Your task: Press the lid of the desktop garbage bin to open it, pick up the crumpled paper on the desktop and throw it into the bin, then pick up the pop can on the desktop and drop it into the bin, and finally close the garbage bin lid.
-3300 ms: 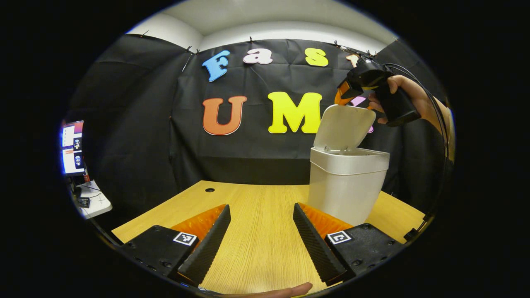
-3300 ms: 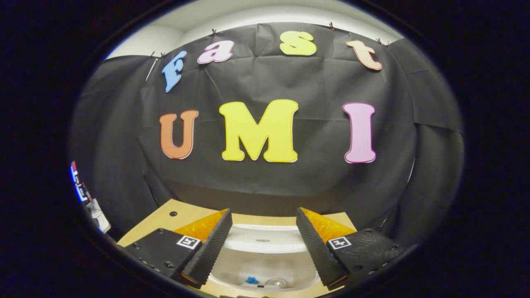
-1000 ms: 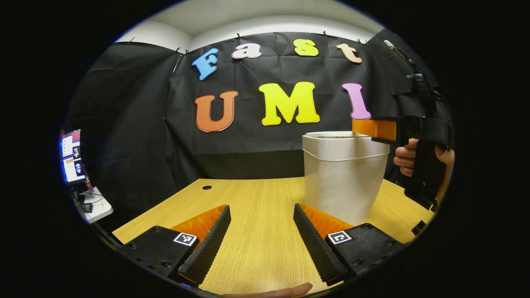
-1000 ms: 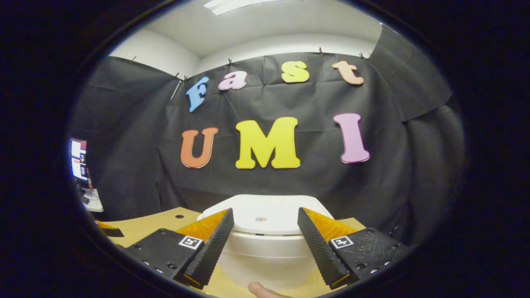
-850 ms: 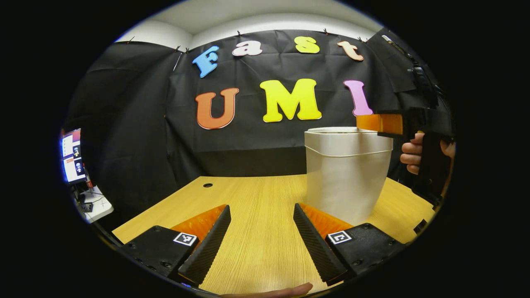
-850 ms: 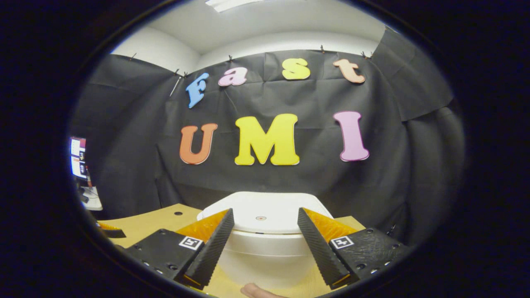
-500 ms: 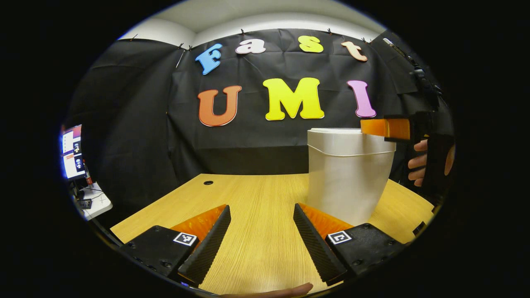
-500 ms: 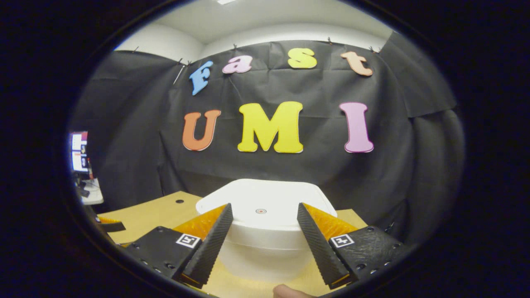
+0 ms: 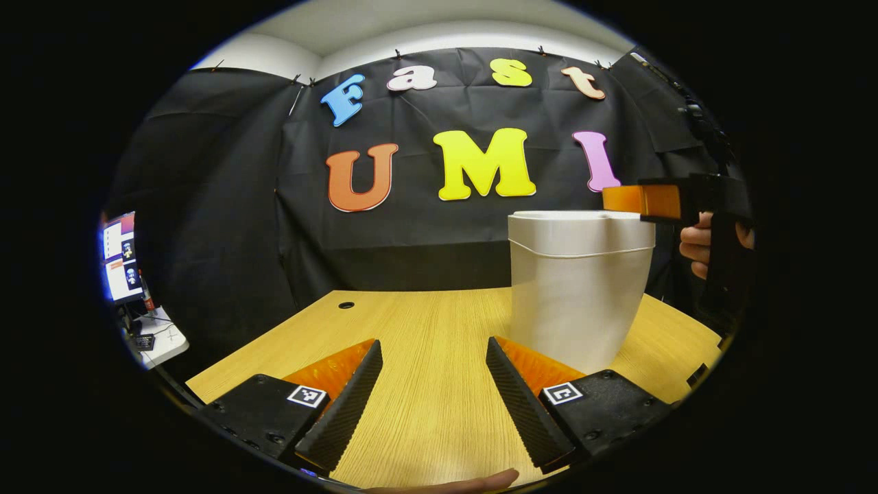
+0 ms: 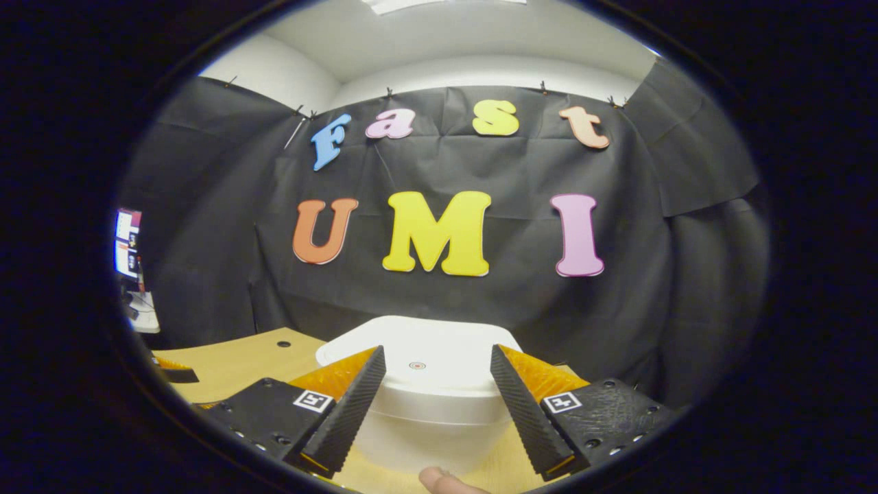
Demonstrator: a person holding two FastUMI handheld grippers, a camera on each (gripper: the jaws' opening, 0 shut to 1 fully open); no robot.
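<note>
Both jaws wide apart, empty; bin (image 9: 579, 288) lid (image 10: 418, 357) closed.

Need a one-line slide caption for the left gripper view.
Open left gripper over the wooden desk, beside the closed white bin.

A white garbage bin (image 9: 576, 288), lid down, is being carried by the wood-grain desk (image 9: 425, 357), toward its right side; a small round hole (image 9: 346, 304) is being shown at the far left.

Both views wallward, sharing bin (image 9: 579, 288)
</note>
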